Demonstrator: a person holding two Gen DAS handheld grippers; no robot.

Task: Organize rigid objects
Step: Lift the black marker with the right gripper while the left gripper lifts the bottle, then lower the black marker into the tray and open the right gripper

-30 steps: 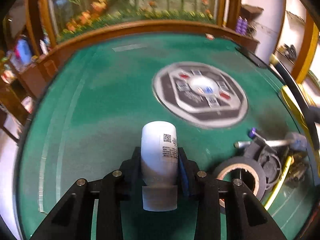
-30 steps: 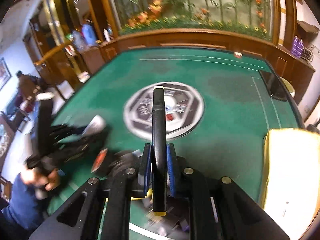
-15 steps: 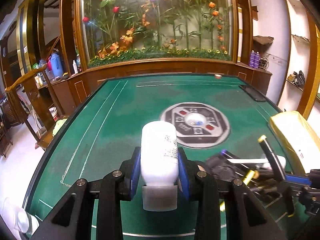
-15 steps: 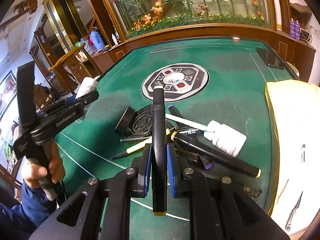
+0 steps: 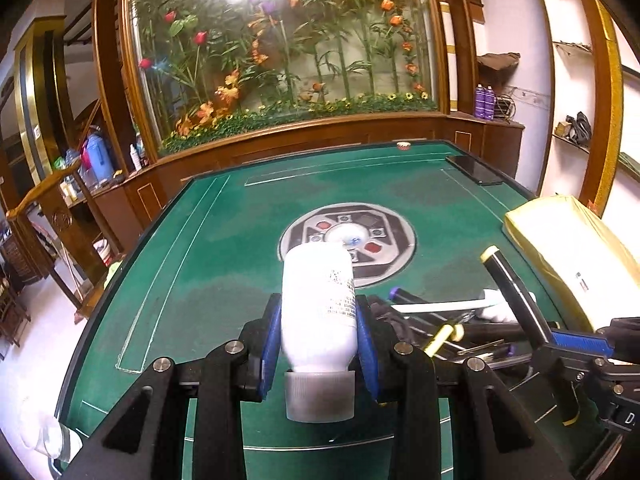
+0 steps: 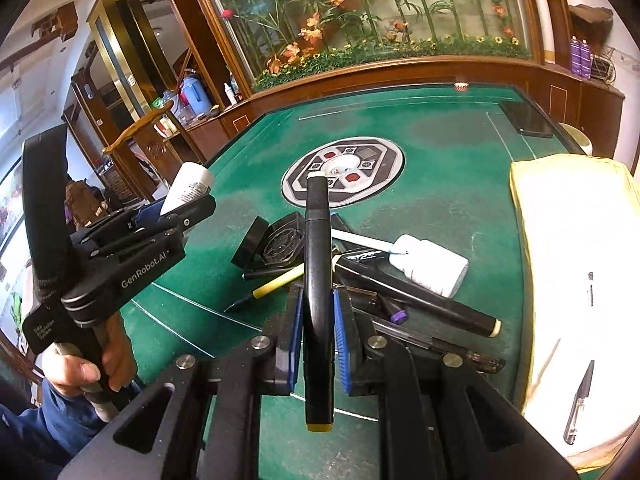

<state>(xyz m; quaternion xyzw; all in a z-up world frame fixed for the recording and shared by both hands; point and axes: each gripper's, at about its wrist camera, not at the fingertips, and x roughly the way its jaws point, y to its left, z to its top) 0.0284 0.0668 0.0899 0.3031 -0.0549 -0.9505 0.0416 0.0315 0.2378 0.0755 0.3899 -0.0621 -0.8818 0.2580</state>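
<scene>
My left gripper (image 5: 318, 334) is shut on a white bottle (image 5: 318, 304) with a printed label, its grey cap toward the camera, held above the green table (image 5: 224, 264). The right wrist view shows the same left gripper (image 6: 188, 204) at the left, a hand around its handle, the white bottle (image 6: 187, 186) poking out. My right gripper (image 6: 318, 336) is shut on a black marker (image 6: 318, 264) with a yellowish end, held over a pile of pens, markers and a second white bottle (image 6: 430, 264). That black marker (image 5: 510, 288) and the right gripper (image 5: 576, 338) appear at the right of the left wrist view.
A yellow-edged open box (image 6: 576, 240) lined in white lies at the table's right, with a pen (image 6: 578, 404) inside. A roll of black tape (image 6: 250, 240) and a black round part (image 6: 284, 240) sit by the pile. A round panel (image 6: 344, 168) marks the centre; a dark phone (image 6: 526, 118) lies far right.
Both grippers have lifted and drawn back from the pile, each keeping its object. The left wrist view tilted up, from the table surface to the flower window.
</scene>
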